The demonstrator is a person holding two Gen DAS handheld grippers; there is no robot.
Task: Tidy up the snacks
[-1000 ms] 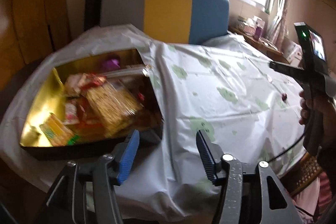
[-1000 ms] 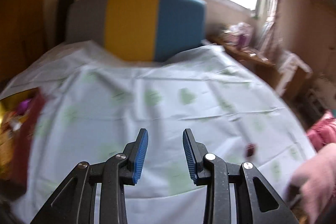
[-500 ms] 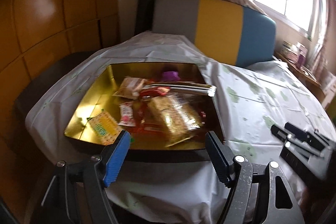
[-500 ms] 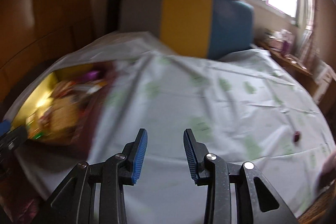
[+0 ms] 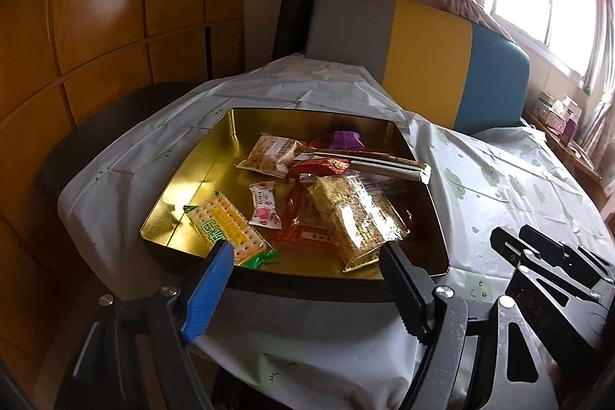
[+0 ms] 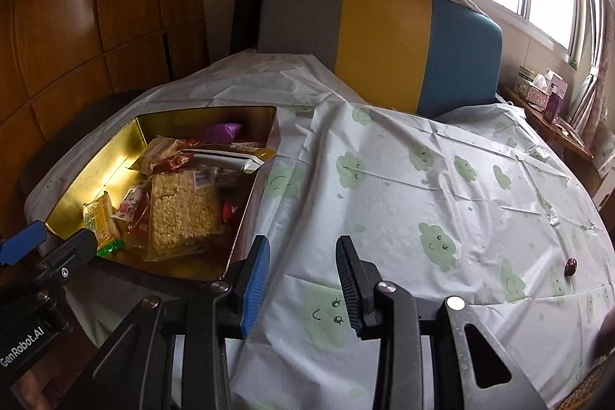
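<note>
- A counter (image 6: 384, 187) draped in a pale cloth printed with green cloud faces is seen, with a chair (image 6: 384, 37) banded grey, yellow and blue behind it.
- A gold-lined tin (image 5: 215, 156) is set on the counter's left part, near its front edge; this tin serves as the landmark.
- Inside the tin, the snacks (image 5: 330, 195) are piled toward its right side: a large clear pack of yellow noodle-like blocks (image 5: 357, 218), a yellow cracker packet (image 5: 226, 225) at the front left, and a small pink sweet (image 5: 265, 204) between them.
- The left hand-held gripper (image 5: 303, 279) is held just in front of the tin, its jaws wide apart and opening, with nothing between them.
- The right hand-held gripper (image 6: 301, 275) is held beside the tin's right front corner, its jaws narrowly apart and empty.
- A small dark round thing (image 6: 570, 266) is seen well to the right of the tin.
</note>
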